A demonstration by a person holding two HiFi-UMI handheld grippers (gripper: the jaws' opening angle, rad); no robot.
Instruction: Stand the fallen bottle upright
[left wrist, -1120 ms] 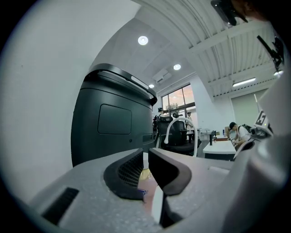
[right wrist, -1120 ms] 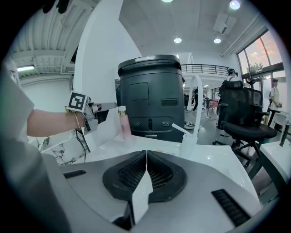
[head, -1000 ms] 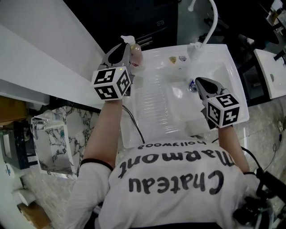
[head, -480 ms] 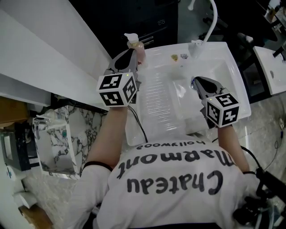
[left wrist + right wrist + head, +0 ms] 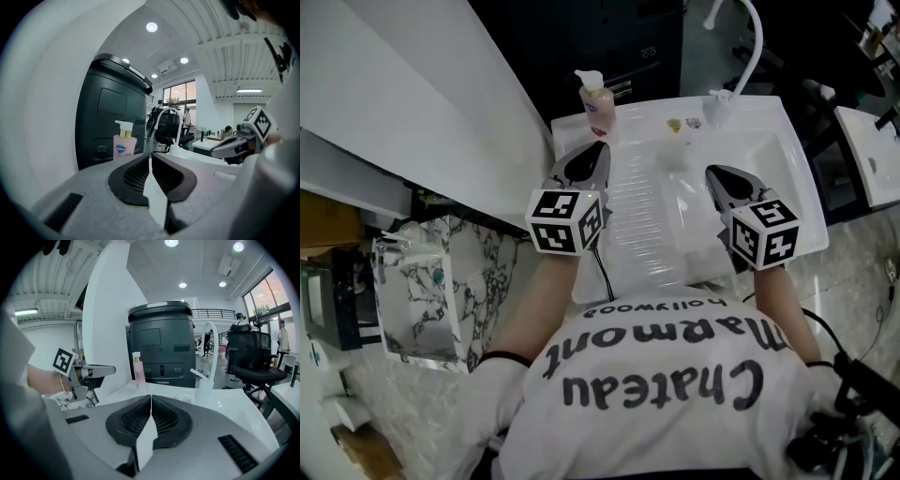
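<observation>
The pink pump bottle (image 5: 598, 103) stands upright on the sink's back left corner, with nothing touching it. It also shows upright in the left gripper view (image 5: 124, 145) and the right gripper view (image 5: 138, 370). My left gripper (image 5: 601, 148) hovers a short way in front of the bottle, over the ribbed drainboard, and is shut and empty (image 5: 150, 155). My right gripper (image 5: 710, 172) is over the basin, also shut with nothing in it (image 5: 150, 397).
The white sink (image 5: 787, 141) has a ribbed drainboard (image 5: 637, 202) on its left half. A curved white faucet (image 5: 753, 42) and a small clear dispenser (image 5: 715, 105) stand at its back right. A dark cabinet (image 5: 161, 348) is behind, a white wall (image 5: 412, 103) at left.
My left gripper has drawn back from the bottle toward the person and sunk a little. The bottle stays upright alone at the back corner. The right gripper has barely shifted.
</observation>
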